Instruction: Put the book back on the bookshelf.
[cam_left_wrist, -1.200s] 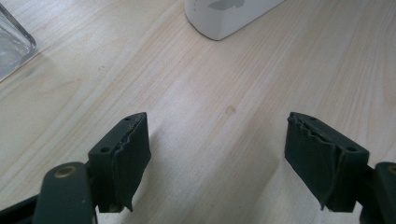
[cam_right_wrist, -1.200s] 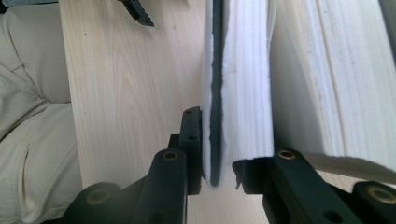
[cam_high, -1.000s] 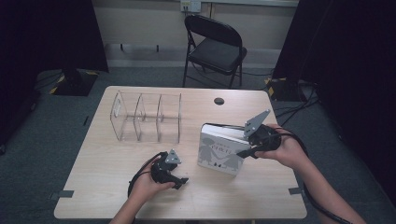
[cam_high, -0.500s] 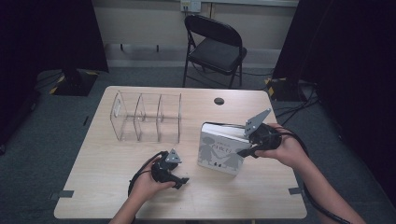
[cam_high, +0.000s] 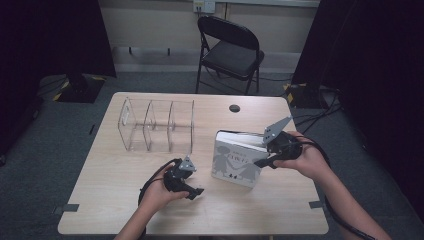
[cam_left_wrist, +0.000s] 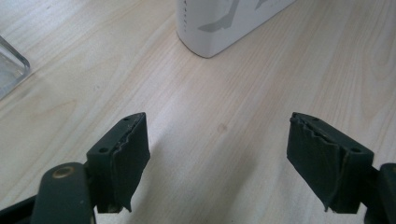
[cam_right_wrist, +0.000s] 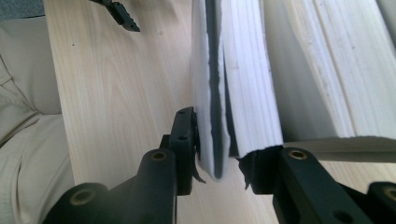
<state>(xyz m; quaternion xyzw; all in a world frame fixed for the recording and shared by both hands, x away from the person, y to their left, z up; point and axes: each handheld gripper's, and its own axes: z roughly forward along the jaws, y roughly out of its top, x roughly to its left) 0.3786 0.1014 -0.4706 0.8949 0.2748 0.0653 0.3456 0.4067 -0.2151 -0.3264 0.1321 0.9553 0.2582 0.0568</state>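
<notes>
A thick white book (cam_high: 235, 162) with grey figures on its cover stands on edge on the wooden table (cam_high: 125, 200), right of centre. My right gripper (cam_high: 262, 157) grips its right edge. In the right gripper view the cover and a few pages (cam_right_wrist: 210, 93) sit between the pads, with the thicker page block beside the right jaw. Its jaws have just been opening slightly, and the left pad still touches the cover. My left gripper (cam_high: 195, 190) rests low on the table in front of the book, open with nothing between its pads (cam_left_wrist: 126, 149). The book's lower corner (cam_left_wrist: 210, 23) lies just beyond it.
A clear plastic organiser (cam_high: 157, 125) with three compartments stands at the back left of the table; its corner (cam_left_wrist: 9, 65) shows in the left gripper view. A round black hole (cam_high: 234, 108) is near the far edge. A folding chair (cam_high: 232, 50) stands behind the table.
</notes>
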